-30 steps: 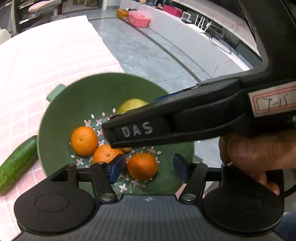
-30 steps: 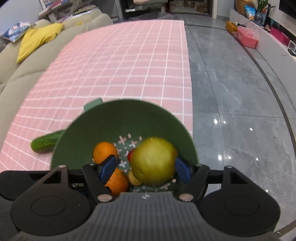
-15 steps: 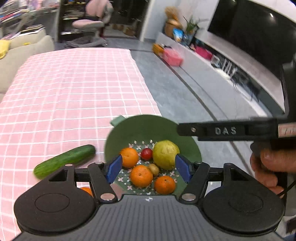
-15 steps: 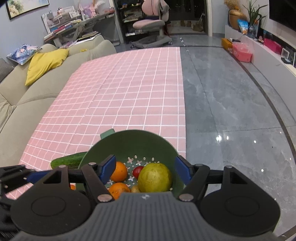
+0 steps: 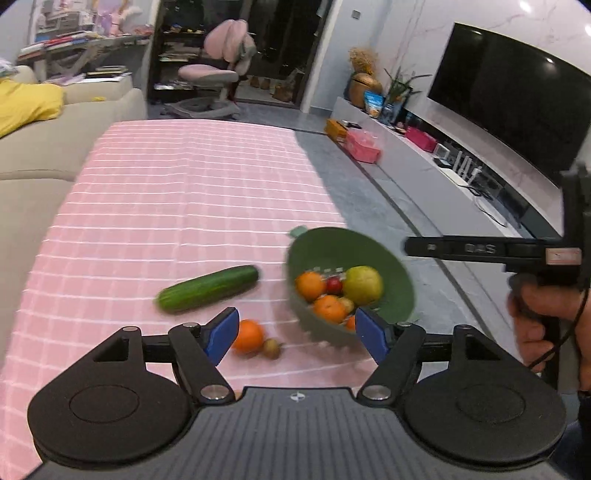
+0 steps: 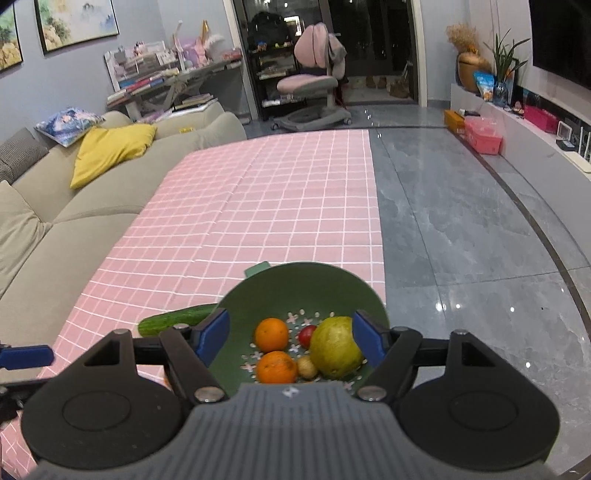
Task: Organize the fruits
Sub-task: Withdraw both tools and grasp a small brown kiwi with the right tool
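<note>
Grey marble floor (image 6: 461,221), beige sofa (image 6: 55,206) with yellow cushion (image 6: 110,151), pink desk chair (image 6: 314,81), cluttered desk (image 6: 166,81), dark television (image 5: 509,96), framed paintings (image 6: 79,22) on grey wall.

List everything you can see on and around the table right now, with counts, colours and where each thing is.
colander: 1, green, table's right edge
oranges: 3 showing in the colander, 1 on the cloth
big fruit: 1, yellow-green, in colander
small fruit: 1, red, in colander
small brown fruit: 1 in colander, 1 on cloth
cucumber: 1, green, on cloth left of colander
tablecloth: 1, pink checked
sofa: 1, beige, left
left gripper: open, empty
right gripper: open, empty
</note>
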{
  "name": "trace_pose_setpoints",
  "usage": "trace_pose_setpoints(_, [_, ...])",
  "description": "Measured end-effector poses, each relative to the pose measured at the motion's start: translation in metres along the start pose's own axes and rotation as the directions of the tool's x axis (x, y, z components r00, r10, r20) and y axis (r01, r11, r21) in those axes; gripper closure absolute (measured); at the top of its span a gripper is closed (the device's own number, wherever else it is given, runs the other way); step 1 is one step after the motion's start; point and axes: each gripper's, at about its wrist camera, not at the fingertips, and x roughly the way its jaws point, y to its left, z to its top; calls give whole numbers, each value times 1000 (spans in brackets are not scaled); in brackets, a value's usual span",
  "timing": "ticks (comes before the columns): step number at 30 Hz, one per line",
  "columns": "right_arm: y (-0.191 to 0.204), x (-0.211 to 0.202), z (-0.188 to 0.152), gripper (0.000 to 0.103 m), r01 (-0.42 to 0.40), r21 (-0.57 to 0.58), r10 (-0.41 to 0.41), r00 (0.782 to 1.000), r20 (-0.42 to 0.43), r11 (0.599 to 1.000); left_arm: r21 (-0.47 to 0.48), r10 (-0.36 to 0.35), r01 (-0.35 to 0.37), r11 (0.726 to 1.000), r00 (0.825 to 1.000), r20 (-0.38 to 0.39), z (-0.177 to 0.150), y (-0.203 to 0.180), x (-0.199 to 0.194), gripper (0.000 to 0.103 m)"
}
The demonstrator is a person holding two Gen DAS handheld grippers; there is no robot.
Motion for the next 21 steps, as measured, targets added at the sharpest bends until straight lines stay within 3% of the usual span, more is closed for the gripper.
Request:
trace_pose_setpoints(3, [13,-10,-12,26,7,-8,-6,1000,27,1000,-33,28,-29,999,999,-16,-7,20,-8,17])
trace_pose_setpoints(7, [32,-16,-34,21,15,-7,-15,999,41,1000,-8,67,-67,998,997,-36,-16,40,-12,17])
trace_pose_setpoints(16, [75,6,-81,21,-8,-18,7,999,-36,1000,126,77,-59,990,988,-136,-43,67,-2,16])
trace_pose_setpoints(21, [101,31,-102,24,-24,-104,15,996,-89,994,131,69,-48,990,985,-159,-48,83,9,16])
